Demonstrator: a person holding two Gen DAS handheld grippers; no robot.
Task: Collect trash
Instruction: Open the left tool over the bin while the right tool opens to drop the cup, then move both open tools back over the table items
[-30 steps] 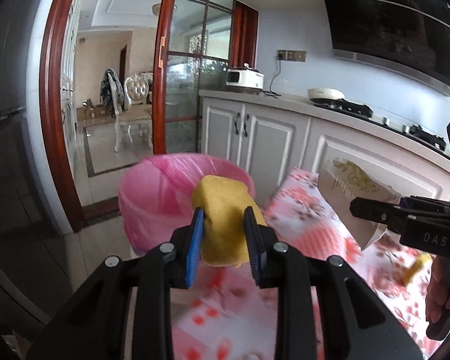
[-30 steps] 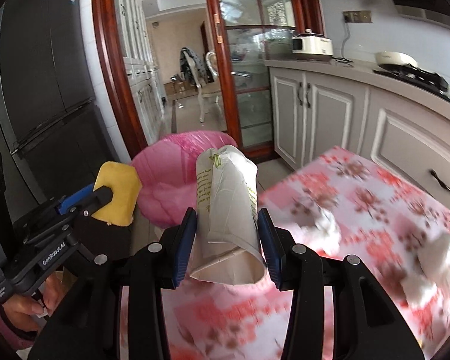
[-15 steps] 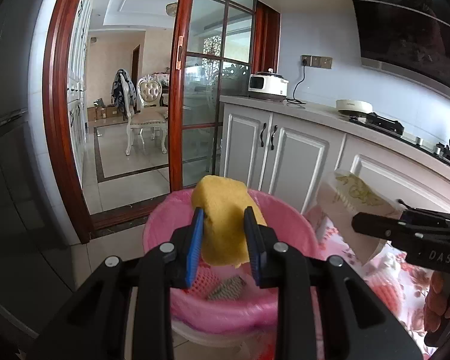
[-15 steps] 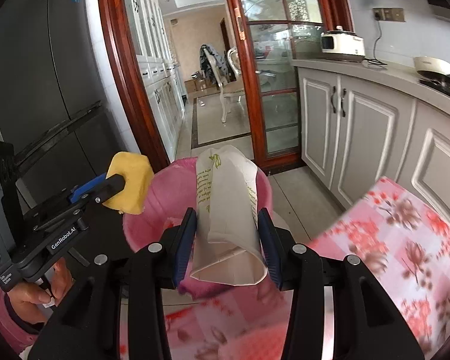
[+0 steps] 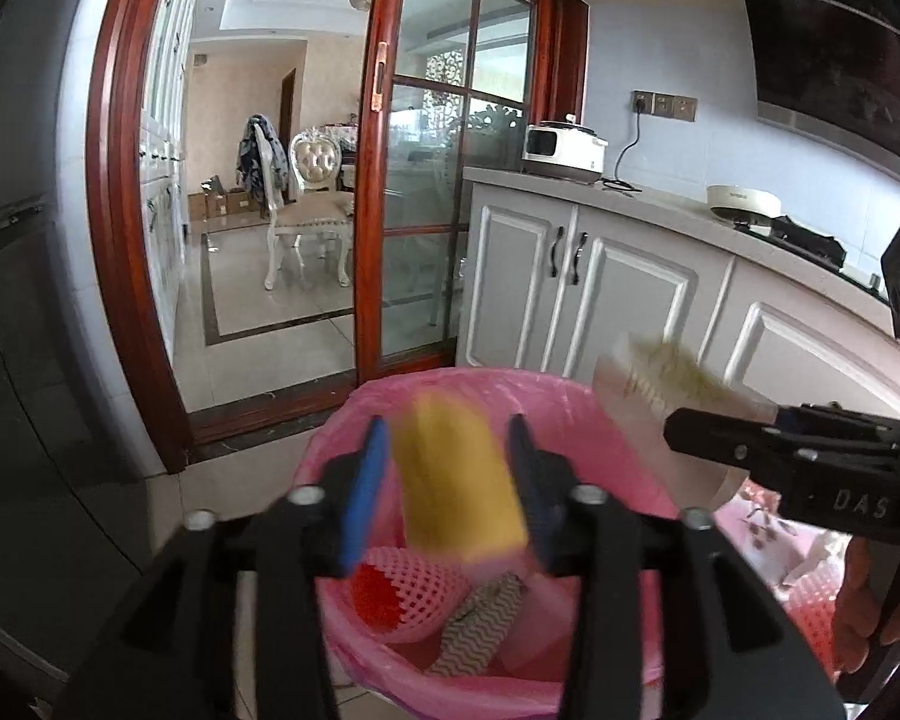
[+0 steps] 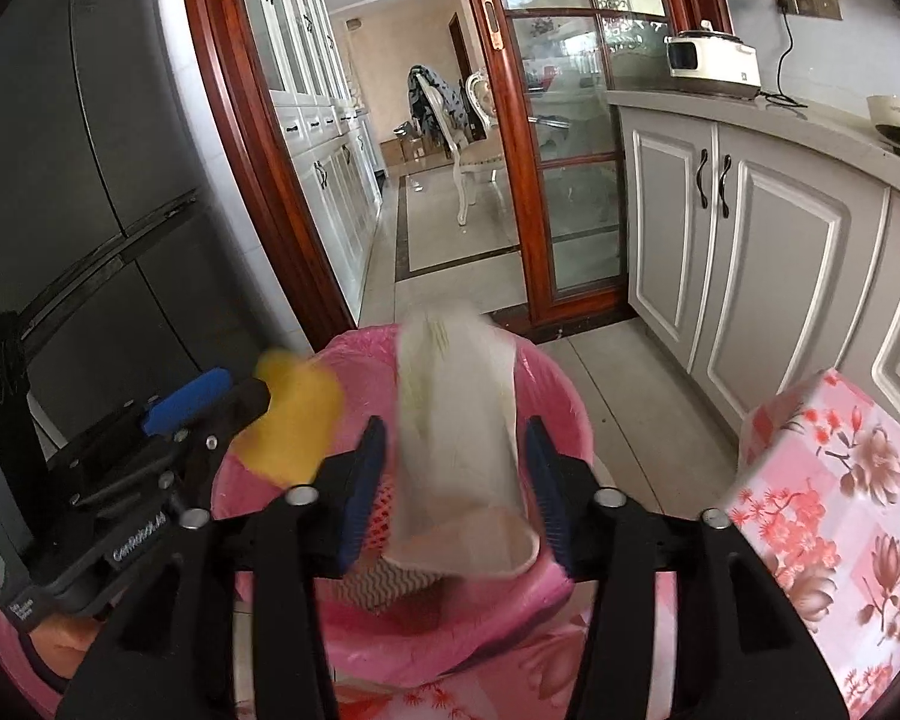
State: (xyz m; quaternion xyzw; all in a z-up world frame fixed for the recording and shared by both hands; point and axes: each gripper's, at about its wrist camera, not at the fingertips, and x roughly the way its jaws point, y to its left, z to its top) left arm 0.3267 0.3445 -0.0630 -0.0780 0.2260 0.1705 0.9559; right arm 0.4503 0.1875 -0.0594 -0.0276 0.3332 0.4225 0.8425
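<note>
Both tools have travelled from over the flowered surface to above the pink-lined bin since a second ago, and their blue pads, then pinched on the trash, now stand off it. On the left tool (image 5: 447,483) the jaws are opening, with the blurred yellow sponge (image 5: 459,480) loose between them, gaps showing on either side. On the right tool (image 6: 453,477) the jaws are opening too, with the white paper cup (image 6: 459,450) between them, clear of both pads. Sponge and cup both hang over the mouth of the bin (image 5: 354,438); inside it lie a pink foam net (image 5: 414,588) and a zigzag-patterned scrap (image 5: 480,618). Each piece runs lengthwise along its tool's fingers; the cup's open mouth faces back toward the camera. A corner of the surface (image 6: 828,480) shows at right, beside the bin. Beyond are a tiled floor, grey cabinets (image 6: 750,252), a dark fridge (image 6: 72,168) and a red-framed glass door (image 5: 414,192).
</note>
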